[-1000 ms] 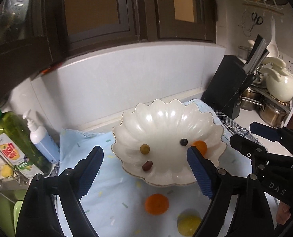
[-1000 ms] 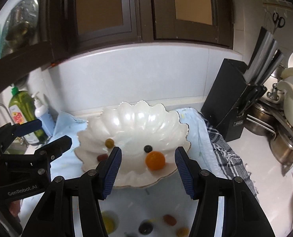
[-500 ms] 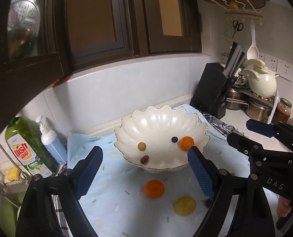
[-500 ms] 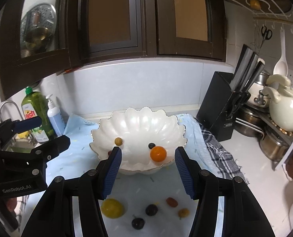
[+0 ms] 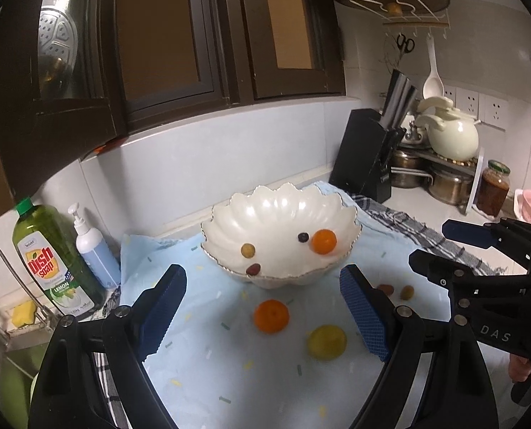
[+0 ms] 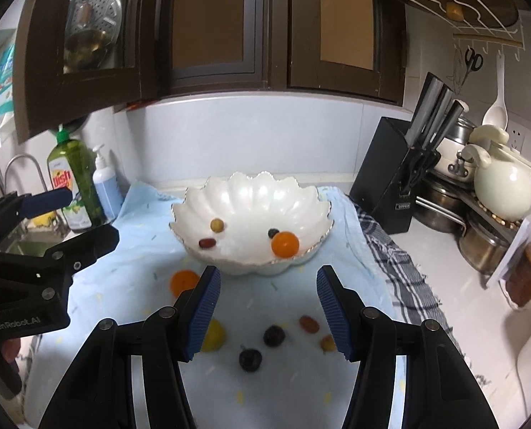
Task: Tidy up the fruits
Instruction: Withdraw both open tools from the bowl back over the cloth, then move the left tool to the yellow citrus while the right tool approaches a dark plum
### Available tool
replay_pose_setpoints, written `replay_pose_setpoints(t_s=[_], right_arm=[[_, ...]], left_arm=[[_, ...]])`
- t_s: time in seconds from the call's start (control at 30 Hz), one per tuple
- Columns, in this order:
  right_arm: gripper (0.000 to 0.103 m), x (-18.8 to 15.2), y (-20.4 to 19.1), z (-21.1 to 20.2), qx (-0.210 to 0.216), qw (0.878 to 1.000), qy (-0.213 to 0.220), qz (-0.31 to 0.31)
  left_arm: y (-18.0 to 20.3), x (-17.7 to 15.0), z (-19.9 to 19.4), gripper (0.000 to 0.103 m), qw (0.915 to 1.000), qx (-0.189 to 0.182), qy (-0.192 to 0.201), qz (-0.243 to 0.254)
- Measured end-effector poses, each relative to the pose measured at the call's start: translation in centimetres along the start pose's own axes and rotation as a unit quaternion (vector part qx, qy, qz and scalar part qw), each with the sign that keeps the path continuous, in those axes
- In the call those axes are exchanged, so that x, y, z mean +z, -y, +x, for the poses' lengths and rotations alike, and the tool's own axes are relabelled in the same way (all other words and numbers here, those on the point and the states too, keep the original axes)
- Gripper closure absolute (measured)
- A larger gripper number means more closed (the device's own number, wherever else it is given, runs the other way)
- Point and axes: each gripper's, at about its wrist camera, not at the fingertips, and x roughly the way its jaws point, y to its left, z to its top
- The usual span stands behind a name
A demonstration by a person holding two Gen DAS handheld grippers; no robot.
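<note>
A white scalloped bowl (image 5: pixel 347 221) (image 6: pixel 319 211) stands on a light blue cloth (image 5: pixel 208 368) and holds an orange (image 5: pixel 324 241) (image 6: pixel 284 244), a blueberry (image 5: pixel 303 237), a yellow-green grape (image 5: pixel 247 250) and a red grape (image 5: pixel 253 269). On the cloth before it lie another orange (image 5: pixel 271 315) (image 6: pixel 183 281), a yellow fruit (image 5: pixel 327 342) (image 6: pixel 213 334), two dark plums (image 6: pixel 273 336) (image 6: pixel 250 359) and small grapes (image 6: pixel 308 323). My left gripper (image 5: pixel 262 312) hangs open above the cloth, empty. My right gripper (image 6: pixel 269 307) is also open and empty.
A green dish soap bottle (image 5: pixel 50 261) and a pump bottle (image 5: pixel 92 246) stand at the left by the sink. A black knife block (image 6: pixel 401 178), pots, a cream kettle (image 6: pixel 501 186) and a sauce jar (image 6: pixel 526 271) crowd the right. A checked towel (image 6: pixel 398 264) lies beside the cloth.
Both grippers have drawn back from the bowl, so it looks smaller and more loose fruit on the cloth has come into view. Neither gripper's jaws changed width.
</note>
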Motion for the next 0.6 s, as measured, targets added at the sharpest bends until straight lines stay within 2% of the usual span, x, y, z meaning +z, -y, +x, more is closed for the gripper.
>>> replay_pose_setpoints(t_s=[0.3, 0.6], right_arm=[[0.046, -2.8, 0.0, 0.6, 0.021, 0.999, -0.035, 0.016], [0.046, -4.8, -0.4, 1.8, 0.017, 0.998, -0.057, 0.006]], left_arm=[[1.3, -2.4, 0.3, 0.015, 0.9990, -0.028, -0.015, 0.030], [2.2, -4.6, 1.7, 0.015, 0.9957, -0.050, -0.025, 0.074]])
